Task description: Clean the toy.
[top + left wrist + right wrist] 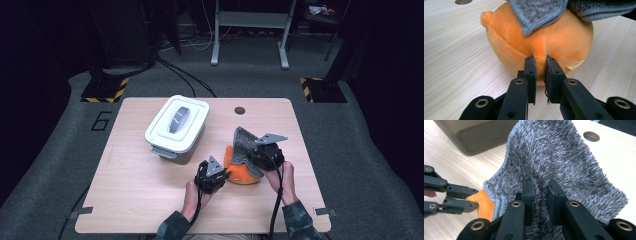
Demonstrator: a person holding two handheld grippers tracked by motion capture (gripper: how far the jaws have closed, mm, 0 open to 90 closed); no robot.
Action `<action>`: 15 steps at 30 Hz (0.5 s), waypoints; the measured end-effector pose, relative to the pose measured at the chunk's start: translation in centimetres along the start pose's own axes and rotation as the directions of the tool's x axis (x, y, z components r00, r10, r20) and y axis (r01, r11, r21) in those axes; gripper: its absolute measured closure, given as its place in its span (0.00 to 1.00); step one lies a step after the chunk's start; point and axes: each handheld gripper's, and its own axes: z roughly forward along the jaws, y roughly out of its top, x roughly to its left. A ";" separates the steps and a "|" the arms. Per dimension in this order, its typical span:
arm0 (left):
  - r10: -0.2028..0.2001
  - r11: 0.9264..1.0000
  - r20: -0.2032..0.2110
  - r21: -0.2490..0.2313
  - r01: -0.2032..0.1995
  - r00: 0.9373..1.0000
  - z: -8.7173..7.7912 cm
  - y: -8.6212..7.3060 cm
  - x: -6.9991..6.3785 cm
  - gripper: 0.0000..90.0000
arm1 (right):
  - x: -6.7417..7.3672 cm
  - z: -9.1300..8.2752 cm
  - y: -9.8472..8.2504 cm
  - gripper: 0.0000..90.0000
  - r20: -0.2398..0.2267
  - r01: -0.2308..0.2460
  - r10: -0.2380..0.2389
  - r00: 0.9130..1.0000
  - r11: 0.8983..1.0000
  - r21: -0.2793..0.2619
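An orange plush toy (pixel 239 172) (pixel 524 37) lies on the wooden table (pixel 140 180), right of centre. My left gripper (pixel 225 174) (pixel 540 60) is shut on a fold of the plush at its near side. A grey fuzzy cloth (pixel 244 141) (pixel 564 157) drapes over the top of the plush and stands up behind it. Its grey edge hangs into the left gripper view (pixel 536 12). My right gripper (pixel 255 156) (pixel 541 183) is shut on the cloth, pinching a fold between its pads. In the right gripper view the left gripper (pixel 472 198) grips the orange plush (pixel 485 205).
A white-lidded grey container (pixel 176 127) (pixel 474 132) stands at the table's back left of centre, with a grey handle in its lid. A round cable hole (pixel 240 110) (pixel 591 136) sits near the far edge. Bare wood spreads along the front left.
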 end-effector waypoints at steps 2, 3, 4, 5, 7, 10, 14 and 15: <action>-0.002 1.000 0.005 -0.003 0.002 1.000 0.0 0.0 0.0 0.90 | -0.5 -0.4 -0.5 0.86 0.013 -0.021 0.021 1.000 1.000 0.000; -0.003 1.000 0.006 -0.004 0.003 1.000 0.0 0.0 0.0 0.90 | -0.7 -0.5 -0.7 0.86 0.013 -0.027 0.027 1.000 1.000 0.000; -0.002 1.000 0.005 -0.003 0.002 1.000 0.0 0.0 0.0 0.90 | -0.9 -0.6 -0.9 0.86 0.011 -0.030 0.030 0.999 1.000 -0.003; -0.005 1.000 0.006 -0.005 0.005 1.000 0.0 0.0 0.0 0.90 | -1.0 -0.7 -1.1 0.86 0.013 -0.041 0.041 0.999 0.999 -0.003; -0.005 1.000 0.006 -0.003 0.005 1.000 0.0 0.0 0.0 0.90 | -1.2 -0.8 -1.3 0.86 0.018 -0.052 0.052 0.998 0.999 -0.005; 0.000 1.000 0.011 0.000 0.000 1.000 0.0 0.0 0.1 0.89 | -1.9 -1.2 -2.2 0.86 0.021 -0.076 0.076 0.997 0.997 -0.005; -0.004 1.000 0.015 -0.003 0.004 1.000 0.0 -0.1 0.1 0.89 | -2.5 -1.4 -2.9 0.86 0.029 -0.098 0.098 0.995 0.995 -0.009; -0.006 1.000 0.017 -0.003 0.006 1.000 0.0 -0.1 0.1 0.89 | -2.7 -1.4 -3.2 0.86 0.027 -0.116 0.116 0.993 0.993 -0.007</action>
